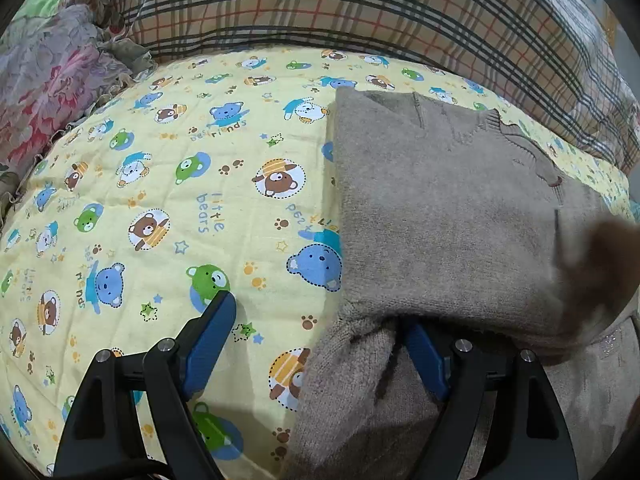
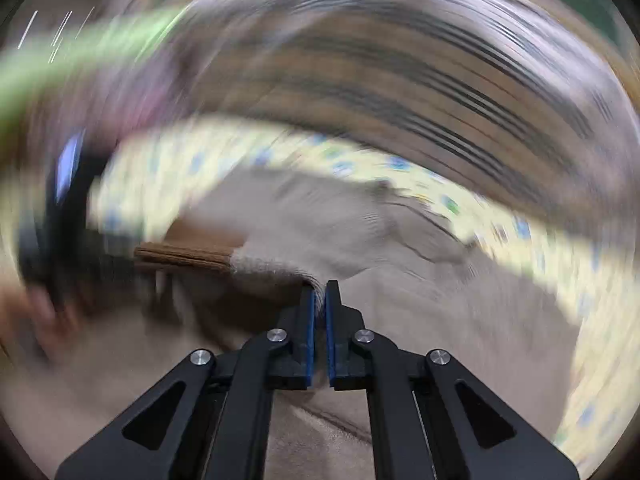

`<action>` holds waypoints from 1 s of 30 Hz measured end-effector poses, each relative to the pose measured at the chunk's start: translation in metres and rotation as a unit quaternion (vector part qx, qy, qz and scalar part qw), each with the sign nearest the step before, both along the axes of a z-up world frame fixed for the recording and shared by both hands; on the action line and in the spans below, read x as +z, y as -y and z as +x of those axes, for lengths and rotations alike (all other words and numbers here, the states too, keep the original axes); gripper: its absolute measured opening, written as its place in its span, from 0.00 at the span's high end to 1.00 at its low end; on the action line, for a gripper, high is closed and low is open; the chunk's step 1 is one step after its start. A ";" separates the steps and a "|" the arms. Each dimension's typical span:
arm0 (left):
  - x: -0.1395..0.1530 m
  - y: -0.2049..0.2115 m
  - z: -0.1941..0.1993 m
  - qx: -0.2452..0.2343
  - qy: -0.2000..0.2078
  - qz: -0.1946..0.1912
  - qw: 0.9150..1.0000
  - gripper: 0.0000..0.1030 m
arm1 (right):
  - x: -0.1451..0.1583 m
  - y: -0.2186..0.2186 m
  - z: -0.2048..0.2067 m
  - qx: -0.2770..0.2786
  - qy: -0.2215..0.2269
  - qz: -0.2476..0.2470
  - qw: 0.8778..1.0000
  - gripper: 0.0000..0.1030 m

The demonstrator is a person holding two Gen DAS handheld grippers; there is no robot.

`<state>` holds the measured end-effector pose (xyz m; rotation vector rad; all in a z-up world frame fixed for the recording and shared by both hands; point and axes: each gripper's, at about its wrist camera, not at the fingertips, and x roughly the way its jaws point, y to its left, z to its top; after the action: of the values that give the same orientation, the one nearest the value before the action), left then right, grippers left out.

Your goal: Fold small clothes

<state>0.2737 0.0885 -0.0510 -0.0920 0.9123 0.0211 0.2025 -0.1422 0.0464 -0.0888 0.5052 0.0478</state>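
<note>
One taupe knit sweater lies on the bed's yellow bear-print sheet, filling the 3 o'clock half of the left view and draping over one blue finger of the left tongs, which stand released and wide. A plaid quilt spans 12 o'clock, a floral cover lies at 10. The right tongs are clenched on a sweater fold; motion blur smears everything around them.
</note>
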 end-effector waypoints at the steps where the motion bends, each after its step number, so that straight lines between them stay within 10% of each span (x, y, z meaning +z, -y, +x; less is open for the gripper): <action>1: 0.000 0.000 0.000 0.001 0.000 0.000 1.000 0.20 | 0.006 0.027 -0.006 -0.032 0.014 0.068 0.997 0.95; 5: -0.001 0.002 0.000 0.003 0.001 0.005 1.000 0.19 | -0.022 0.125 -0.044 -0.173 0.014 0.280 0.944 0.93; 16: 0.001 -0.006 -0.003 0.021 0.010 -0.009 1.000 0.18 | -0.035 0.161 -0.058 -0.245 -0.009 0.276 0.929 0.92; 24: 0.000 -0.010 -0.003 0.025 0.014 -0.024 0.999 0.17 | -0.045 0.193 -0.030 -0.265 -0.027 0.304 0.915 0.67; 25: 0.000 -0.010 -0.003 0.026 0.014 -0.025 0.999 0.17 | -0.047 0.193 -0.024 -0.257 -0.035 0.303 0.917 0.69; 26: 0.000 -0.010 -0.003 0.026 0.014 -0.025 0.999 0.17 | -0.048 0.192 -0.023 -0.254 -0.038 0.298 0.919 0.94; 30: 0.000 -0.011 -0.003 0.026 0.015 -0.024 0.999 0.16 | -0.026 0.179 -0.048 -0.248 0.010 0.268 0.931 0.95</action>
<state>0.2708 0.0993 -0.0512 -0.1600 0.8798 0.0463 0.1542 -0.3212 0.0203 0.5753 0.4678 -0.3110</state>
